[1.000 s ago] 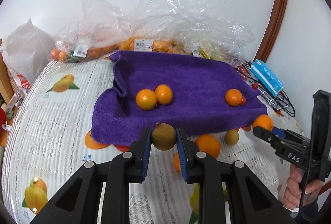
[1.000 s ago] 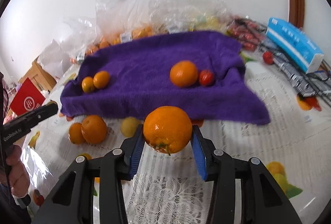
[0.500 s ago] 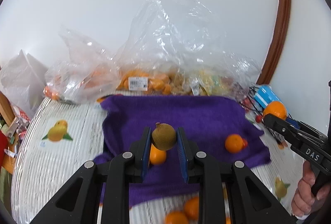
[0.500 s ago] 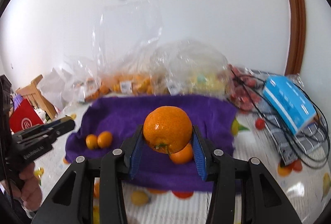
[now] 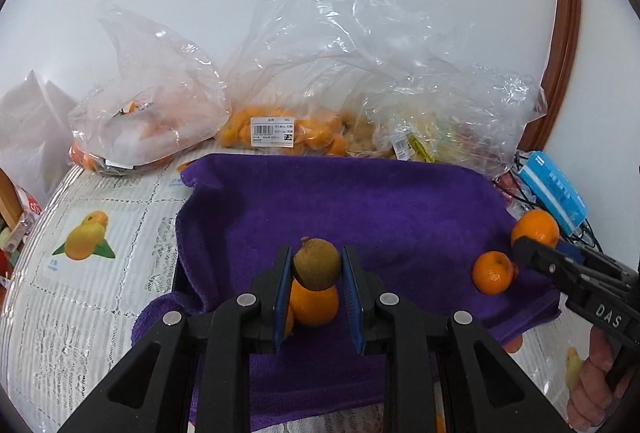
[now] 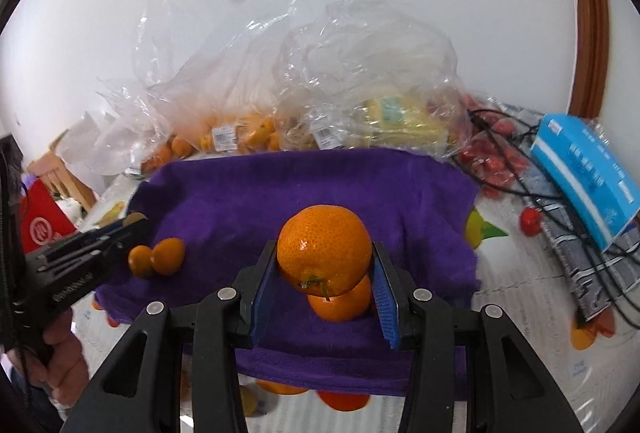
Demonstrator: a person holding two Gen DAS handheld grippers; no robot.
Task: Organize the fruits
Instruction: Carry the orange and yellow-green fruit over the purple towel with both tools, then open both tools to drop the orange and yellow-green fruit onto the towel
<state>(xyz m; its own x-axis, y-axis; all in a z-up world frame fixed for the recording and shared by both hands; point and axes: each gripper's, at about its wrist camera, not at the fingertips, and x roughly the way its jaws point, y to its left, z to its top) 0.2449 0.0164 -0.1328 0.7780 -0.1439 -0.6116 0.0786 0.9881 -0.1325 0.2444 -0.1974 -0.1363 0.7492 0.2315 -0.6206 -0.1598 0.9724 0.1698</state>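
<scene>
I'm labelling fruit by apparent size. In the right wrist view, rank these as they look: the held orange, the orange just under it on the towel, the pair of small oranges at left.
1. Held orange, though nearness inflates it.
2. Orange under it, partly hidden, so unsure.
3. Small oranges, alike.

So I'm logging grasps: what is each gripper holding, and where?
Left gripper pinches a small brown fruit across its sides; right gripper clamps an orange across its sides.
</scene>
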